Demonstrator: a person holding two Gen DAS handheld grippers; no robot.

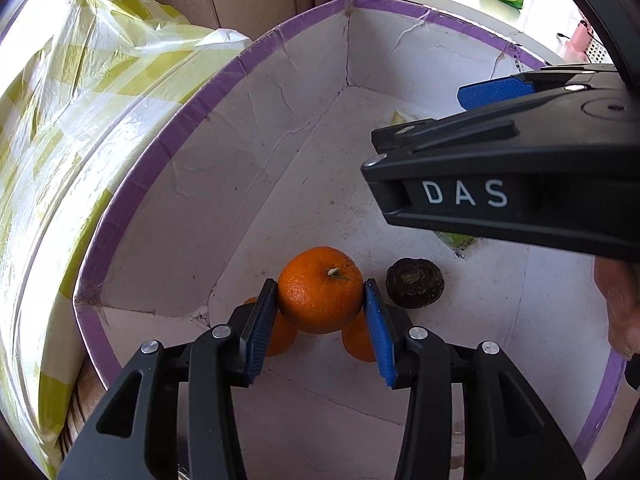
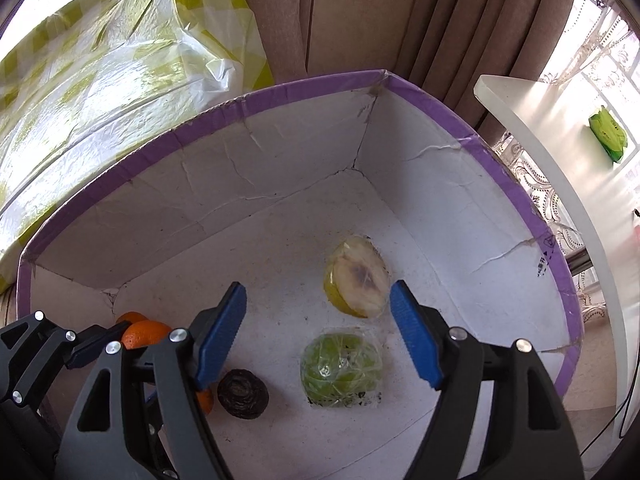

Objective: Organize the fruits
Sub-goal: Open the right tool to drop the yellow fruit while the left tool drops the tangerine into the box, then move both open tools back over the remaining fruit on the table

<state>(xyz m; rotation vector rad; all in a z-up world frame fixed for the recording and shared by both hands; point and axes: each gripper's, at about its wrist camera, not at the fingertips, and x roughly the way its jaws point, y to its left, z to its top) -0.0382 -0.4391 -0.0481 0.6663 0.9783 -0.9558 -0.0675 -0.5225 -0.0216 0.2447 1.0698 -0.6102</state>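
Putting an orange in the box with the other fruit

Left view: the left gripper (image 1: 322, 306) squeezes an orange (image 1: 320, 288) low inside the box (image 1: 256, 184), over two more oranges; next it should let go. Right view: the right gripper (image 2: 318, 334) is wide apart and holds nothing, above a wrapped green fruit (image 2: 340, 366)

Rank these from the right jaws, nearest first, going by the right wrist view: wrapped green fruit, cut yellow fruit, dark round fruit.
1. Wrapped green fruit, just below and between the open jaws.
2. Cut yellow fruit, ahead, toward the right finger.
3. Dark round fruit, outside the left finger.
The first two are close.
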